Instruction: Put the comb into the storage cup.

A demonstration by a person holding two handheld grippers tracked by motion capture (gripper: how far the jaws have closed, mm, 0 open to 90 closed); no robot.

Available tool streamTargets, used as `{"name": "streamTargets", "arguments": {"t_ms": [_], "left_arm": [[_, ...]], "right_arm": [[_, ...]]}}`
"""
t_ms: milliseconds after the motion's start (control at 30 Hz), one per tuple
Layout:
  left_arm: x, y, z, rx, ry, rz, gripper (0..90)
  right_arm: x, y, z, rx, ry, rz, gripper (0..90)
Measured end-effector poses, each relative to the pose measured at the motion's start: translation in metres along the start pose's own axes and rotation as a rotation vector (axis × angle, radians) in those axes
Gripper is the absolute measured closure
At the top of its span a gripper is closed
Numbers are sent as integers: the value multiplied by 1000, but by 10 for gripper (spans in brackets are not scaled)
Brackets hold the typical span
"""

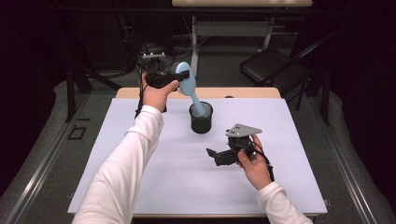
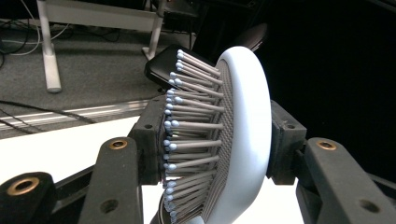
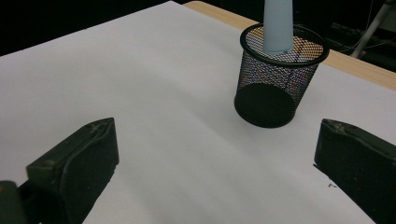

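Observation:
A pale blue hairbrush [image 1: 188, 85] tilts over a black mesh cup [image 1: 201, 118], its handle end [image 3: 277, 25] down inside the cup. My left gripper [image 1: 176, 76] is shut on the brush head [image 2: 243, 135], one pad on the bristle side and one on the smooth back. My right gripper [image 1: 213, 156] lies low over the white mat [image 1: 140, 140], in front and to the right of the cup [image 3: 275, 88]. Its jaws stand wide open and hold nothing.
The white mat covers a wooden table [image 1: 252, 92]. Behind the table stand a folding chair [image 1: 271, 65] and desk legs [image 1: 194, 32]. Cables [image 2: 42, 114] lie on the grey floor.

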State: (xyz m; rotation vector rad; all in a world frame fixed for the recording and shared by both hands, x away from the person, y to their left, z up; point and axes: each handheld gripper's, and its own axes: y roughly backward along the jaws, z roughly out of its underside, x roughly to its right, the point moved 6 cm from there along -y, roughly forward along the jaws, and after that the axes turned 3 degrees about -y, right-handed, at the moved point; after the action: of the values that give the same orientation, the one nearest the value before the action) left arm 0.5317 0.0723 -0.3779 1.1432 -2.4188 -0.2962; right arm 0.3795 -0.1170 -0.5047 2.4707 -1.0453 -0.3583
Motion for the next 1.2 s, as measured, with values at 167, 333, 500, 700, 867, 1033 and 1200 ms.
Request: {"name": "streamTargets", "arguments": {"t_ms": [167, 333, 500, 700, 867, 1033, 1200], "left_arm": [[-2, -4, 4, -18, -6, -6, 506], [-1, -8, 7, -20, 3, -5, 506], [-1, -11, 9, -28, -4, -9, 506], [1, -15, 11, -32, -17, -17, 506], [1, -19, 14, -43, -39, -32, 506], [2, -23, 17, -53, -57, -37, 506], [4, -26, 20, -56, -70, -39, 506]], "right_arm": [[0, 0, 0, -1, 0, 0, 0], [-1, -1, 0, 0, 3, 0, 0], [-1, -1, 0, -2, 5, -1, 0], [-1, -1, 1, -2, 5, -1, 0], [-1, -1, 1, -4, 5, -1, 0], [-1, -1, 1, -3, 9, -1, 0], [-2, -2, 1, -5, 12, -3, 0]]}}
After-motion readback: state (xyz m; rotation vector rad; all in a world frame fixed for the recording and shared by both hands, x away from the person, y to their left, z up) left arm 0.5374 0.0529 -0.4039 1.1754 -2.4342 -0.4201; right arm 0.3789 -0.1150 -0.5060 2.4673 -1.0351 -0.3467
